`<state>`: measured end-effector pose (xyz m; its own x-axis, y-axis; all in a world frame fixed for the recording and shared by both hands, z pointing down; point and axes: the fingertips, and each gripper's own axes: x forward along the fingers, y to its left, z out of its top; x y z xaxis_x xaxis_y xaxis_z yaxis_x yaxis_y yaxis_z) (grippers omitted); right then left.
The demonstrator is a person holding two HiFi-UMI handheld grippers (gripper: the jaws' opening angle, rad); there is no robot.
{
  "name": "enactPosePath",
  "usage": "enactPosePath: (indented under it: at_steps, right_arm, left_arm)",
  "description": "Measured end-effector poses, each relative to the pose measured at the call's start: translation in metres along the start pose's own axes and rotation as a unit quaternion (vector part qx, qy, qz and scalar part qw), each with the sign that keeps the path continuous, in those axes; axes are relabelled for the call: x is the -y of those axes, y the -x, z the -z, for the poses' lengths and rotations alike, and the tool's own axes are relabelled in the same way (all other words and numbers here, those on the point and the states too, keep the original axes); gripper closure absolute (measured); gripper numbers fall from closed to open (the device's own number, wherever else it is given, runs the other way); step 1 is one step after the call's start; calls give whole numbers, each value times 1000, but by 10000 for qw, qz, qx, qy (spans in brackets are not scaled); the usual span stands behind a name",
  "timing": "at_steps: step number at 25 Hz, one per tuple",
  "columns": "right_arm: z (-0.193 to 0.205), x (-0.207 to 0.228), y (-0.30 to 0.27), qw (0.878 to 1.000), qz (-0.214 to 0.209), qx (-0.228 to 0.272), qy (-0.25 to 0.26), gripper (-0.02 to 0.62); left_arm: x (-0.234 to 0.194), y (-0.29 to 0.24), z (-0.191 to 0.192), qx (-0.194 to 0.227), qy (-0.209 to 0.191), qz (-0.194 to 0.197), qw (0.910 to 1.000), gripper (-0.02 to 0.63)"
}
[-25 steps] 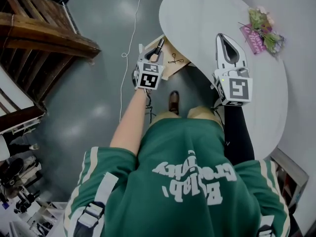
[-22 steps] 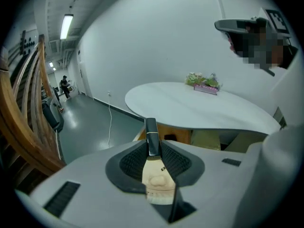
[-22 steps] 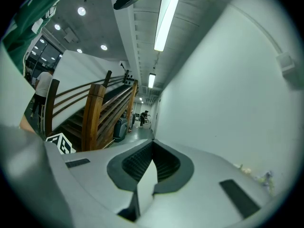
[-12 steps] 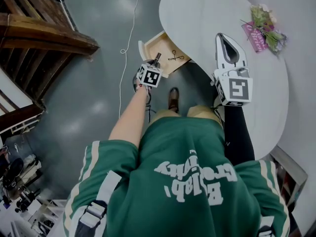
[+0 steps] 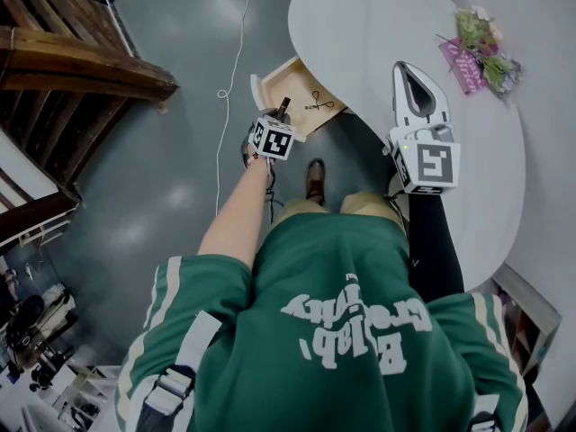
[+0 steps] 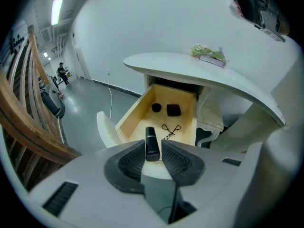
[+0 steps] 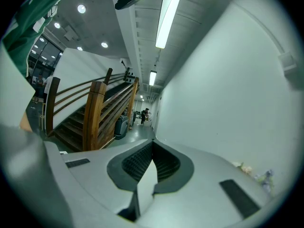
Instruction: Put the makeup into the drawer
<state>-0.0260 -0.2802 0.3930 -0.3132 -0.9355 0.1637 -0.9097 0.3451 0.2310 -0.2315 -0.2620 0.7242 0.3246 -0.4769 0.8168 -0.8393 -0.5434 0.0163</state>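
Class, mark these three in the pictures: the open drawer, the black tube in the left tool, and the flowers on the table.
drawer [image 6: 142, 118]: left gripper view, bare wooden floor.
tube [image 6: 152, 145]: left gripper view, middle of its body.
flowers [image 6: 207, 52]: left gripper view, middle of the bunch.

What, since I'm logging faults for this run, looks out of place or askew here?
Nothing stands out. The open drawer holds a round dark item, a square one and a looped wire tool, all lying flat; the left hand-held gripper grips the black makeup tube squarely.

Hand-held gripper [image 6: 153, 158] clamping makeup [image 6: 151, 145], drawer [image 6: 183, 122]
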Motion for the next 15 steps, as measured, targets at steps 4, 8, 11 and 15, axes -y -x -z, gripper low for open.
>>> enactPosePath:
  at_steps: [4,8,11,15]
  right_arm:
    - [1,0,0,10000,8,-9,12,586]
    - [2,-1,0,10000,21,-9,16,586]
    - [0,-3,-1,10000,7,12,24,586]
    - [-2,-4,-1,10000,16,24,12,586]
  left_arm:
    - [2,-3,0,48,12,104,9999,383]
    - [2,-3,-1,86,-18,112,9999,374]
    - [3,-1,1,36,-38,136,9999,374]
    - [0,6,-14,243,-96,106,9996,374]
